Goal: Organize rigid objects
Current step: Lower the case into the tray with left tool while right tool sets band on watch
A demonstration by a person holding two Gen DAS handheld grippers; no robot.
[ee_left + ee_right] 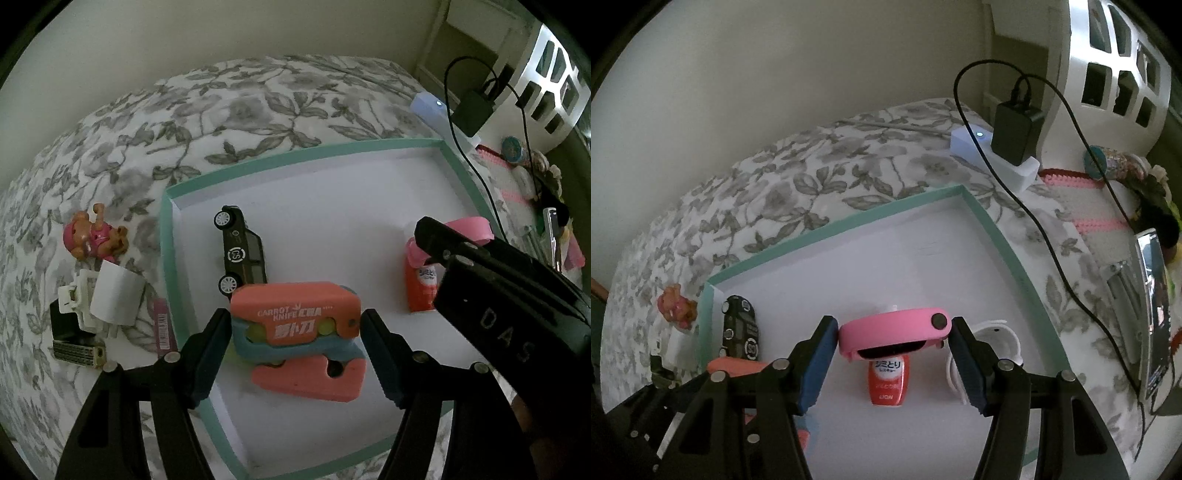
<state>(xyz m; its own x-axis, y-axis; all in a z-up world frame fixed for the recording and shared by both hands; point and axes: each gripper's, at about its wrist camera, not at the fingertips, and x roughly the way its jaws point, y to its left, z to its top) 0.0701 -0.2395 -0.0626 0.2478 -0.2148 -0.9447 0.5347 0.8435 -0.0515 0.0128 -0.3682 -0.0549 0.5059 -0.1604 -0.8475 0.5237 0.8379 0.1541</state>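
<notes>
A shallow white tray with a teal rim (170,236) (990,229) lies on a floral bedspread. My left gripper (295,325) is shut on a coral and blue carrot knife toy (295,314), held just above the tray floor. A black toy car (242,251) (740,332) lies on its side in the tray beyond it. My right gripper (894,330) is shut on a pink wristband (894,328) above a red tube (886,384) (421,288). A white ring-shaped object (997,332) lies to its right in the tray.
Outside the tray on the left lie a pink dog figure (94,236) (676,304), a white clip and roll (110,295), a small comb-like piece (77,352) and a pink strip (162,328). A white power strip with a black charger (1015,136) and cable sits at the back right.
</notes>
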